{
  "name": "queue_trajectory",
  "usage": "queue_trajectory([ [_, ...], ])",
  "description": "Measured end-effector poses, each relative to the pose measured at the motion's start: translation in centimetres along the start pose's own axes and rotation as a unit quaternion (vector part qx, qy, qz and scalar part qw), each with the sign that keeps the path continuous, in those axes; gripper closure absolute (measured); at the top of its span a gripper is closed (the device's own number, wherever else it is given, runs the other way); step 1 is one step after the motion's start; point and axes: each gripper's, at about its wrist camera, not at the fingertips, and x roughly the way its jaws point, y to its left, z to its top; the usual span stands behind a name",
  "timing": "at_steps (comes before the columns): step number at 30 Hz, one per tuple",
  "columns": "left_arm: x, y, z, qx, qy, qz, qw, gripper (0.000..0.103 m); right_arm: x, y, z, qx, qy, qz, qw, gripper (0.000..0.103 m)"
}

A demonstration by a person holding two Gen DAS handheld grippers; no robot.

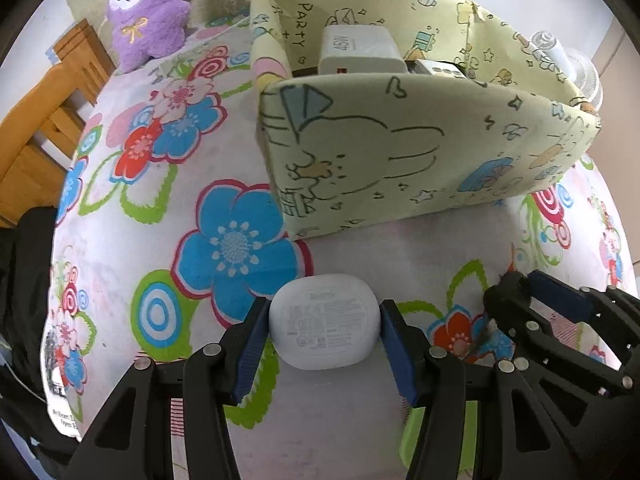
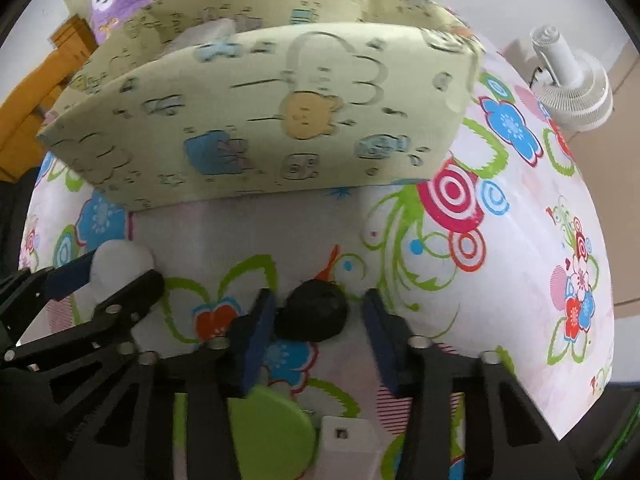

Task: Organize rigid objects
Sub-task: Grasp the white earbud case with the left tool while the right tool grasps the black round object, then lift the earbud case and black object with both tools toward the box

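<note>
A rounded white plastic earbud case (image 1: pixel 324 326) sits between the left gripper (image 1: pixel 324 344) pads on the floral tablecloth (image 1: pixel 140 152), before a pale printed fabric storage box (image 1: pixel 400 152) holding a white charger block (image 1: pixel 360 54); the right gripper (image 1: pixel 532 304) lies to its right.

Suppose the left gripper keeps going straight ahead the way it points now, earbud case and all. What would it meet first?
Probably the near wall of the yellow cartoon-print storage box, which stands straight ahead of the left gripper and its white earbud case. Only bare floral tablecloth lies between; depth is uncertain.
</note>
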Motion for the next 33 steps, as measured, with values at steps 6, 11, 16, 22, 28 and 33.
queue_trajectory([
  [6,-0.3,-0.3,0.4,0.000,-0.004,-0.010,0.9999,0.046,0.1,0.1,0.9,0.007,0.002,0.013,1.000,0.068],
  [11,-1.2,-1.2,0.4,-0.001,-0.010,-0.013,0.9999,0.046,-0.2,-1.1,1.7,0.013,-0.006,0.013,1.000,0.068],
  [16,-2.0,-1.9,0.4,-0.004,-0.015,-0.012,0.9998,0.046,-1.0,-2.5,2.3,0.013,-0.017,0.018,1.000,0.068],
  [22,-3.3,-2.7,0.5,-0.006,-0.026,-0.009,0.9996,0.046,-2.5,-3.4,2.9,0.013,-0.025,0.021,0.999,0.068],
  [28,-5.3,-3.4,0.4,-0.012,-0.040,-0.008,0.9991,0.046,-3.9,-4.2,3.3,0.009,-0.037,0.028,0.999,0.068],
  [33,-6.8,-3.7,0.6,-0.016,-0.052,0.001,0.9985,0.046,-5.4,-4.7,3.3,0.005,-0.048,0.037,0.998,0.068],
])
